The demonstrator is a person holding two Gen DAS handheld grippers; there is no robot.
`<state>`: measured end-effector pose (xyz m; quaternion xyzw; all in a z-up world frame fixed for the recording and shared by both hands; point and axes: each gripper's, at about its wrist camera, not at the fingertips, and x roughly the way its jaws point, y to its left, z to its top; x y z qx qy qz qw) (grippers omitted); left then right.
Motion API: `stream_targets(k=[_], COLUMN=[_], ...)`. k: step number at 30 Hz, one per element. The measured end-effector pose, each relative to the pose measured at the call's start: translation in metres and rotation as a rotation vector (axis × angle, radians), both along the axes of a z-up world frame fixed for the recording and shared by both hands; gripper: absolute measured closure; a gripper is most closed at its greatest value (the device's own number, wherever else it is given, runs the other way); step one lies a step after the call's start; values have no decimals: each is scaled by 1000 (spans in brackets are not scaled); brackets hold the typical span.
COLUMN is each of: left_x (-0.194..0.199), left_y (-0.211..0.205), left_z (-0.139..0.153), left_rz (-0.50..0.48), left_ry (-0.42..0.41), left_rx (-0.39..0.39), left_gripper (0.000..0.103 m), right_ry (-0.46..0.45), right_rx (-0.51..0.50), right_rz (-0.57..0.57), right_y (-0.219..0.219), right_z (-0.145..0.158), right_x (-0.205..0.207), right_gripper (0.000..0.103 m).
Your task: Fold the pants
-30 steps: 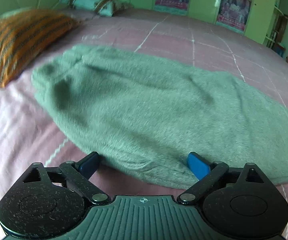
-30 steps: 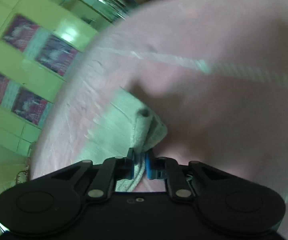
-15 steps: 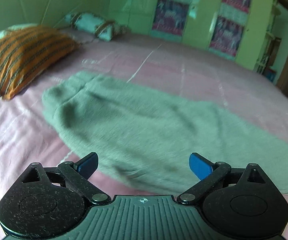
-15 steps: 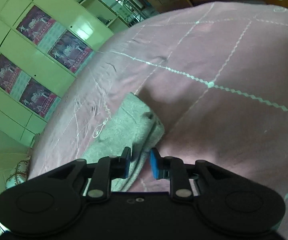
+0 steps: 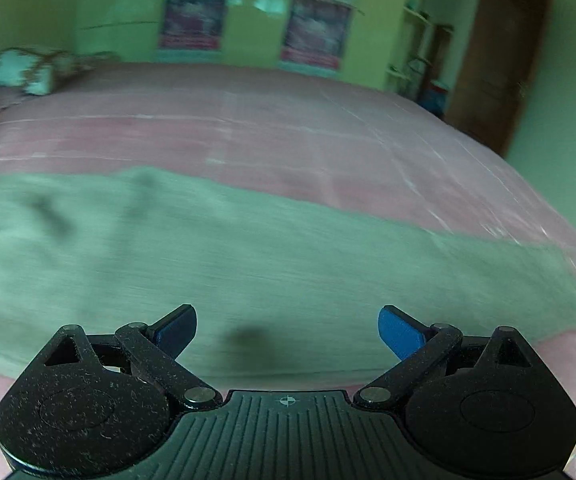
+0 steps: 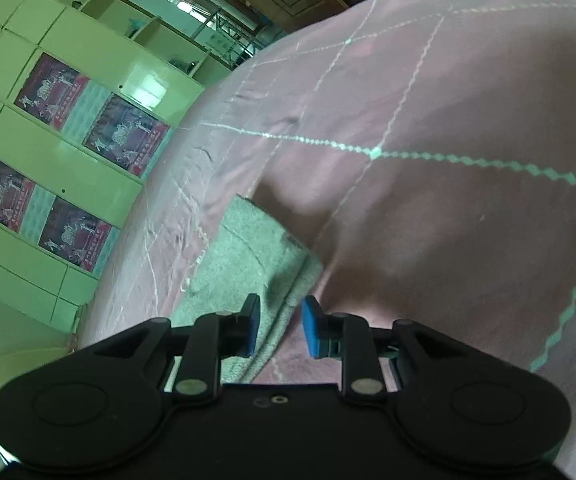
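Grey-green pants (image 5: 248, 248) lie flat in a long band across the pink bed sheet (image 5: 288, 140); the left wrist view is blurred by motion. My left gripper (image 5: 287, 320) hovers over their near edge, jaws wide open, nothing between them. In the right wrist view one end of the pants (image 6: 248, 248) rests on the sheet (image 6: 448, 120) with its folded edge running between the blue pads. My right gripper (image 6: 281, 312) has its jaws a little apart, and the pads stand clear of the cloth on both sides.
A patterned pillow (image 5: 20, 70) lies at the far left of the bed. Green cupboards with posters (image 5: 316, 32) line the far wall, and a brown door (image 5: 496, 64) stands at the right. The same cupboards (image 6: 68, 140) fill the left of the right wrist view.
My left gripper swept right along the pants, and the orange striped pillow left its view. My right gripper's jaws parted and let go of the pants' end, which now lies on the sheet.
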<state>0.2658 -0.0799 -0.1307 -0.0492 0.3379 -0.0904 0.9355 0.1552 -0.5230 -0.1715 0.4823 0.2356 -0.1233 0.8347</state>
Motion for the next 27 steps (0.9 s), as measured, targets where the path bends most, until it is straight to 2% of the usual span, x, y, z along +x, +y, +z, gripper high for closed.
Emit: stream_targets(k=[4,9,12,13,15,18,21,27], left_x=[-2,-2,0,-1,-3,-5,-1,-1], left_y=[-54,-87,-93,-94,-95,-96,-94,-100], left_z=[-8,-8,-9,-9,-9,-11,-14,-10], left_rz=[-47,-84,-73,-73,-73,-73,-72,-70], left_ry=[20,35,58,58,55,51,50,35], left_rx=[26,79,98,106,114,110,113,99], left_gripper=[5,5,5,5,5,5,5,5], right_ry=[-5,-39,-1,5,12,-24,13,-2], right_rx=[35,55,48,44,24,19,45,61], right_rz=[-17,19,6,3,9,14,22,33], right_y=[-7,-10,-12,-11,-7,-8,-12,-9], right_z=[-6,-10,-17,-18,-13,-9,-18,-18], right_x=[1,5,9,9,9,5,7,2], right_gripper=[85,84,94,94,92,88,92,86])
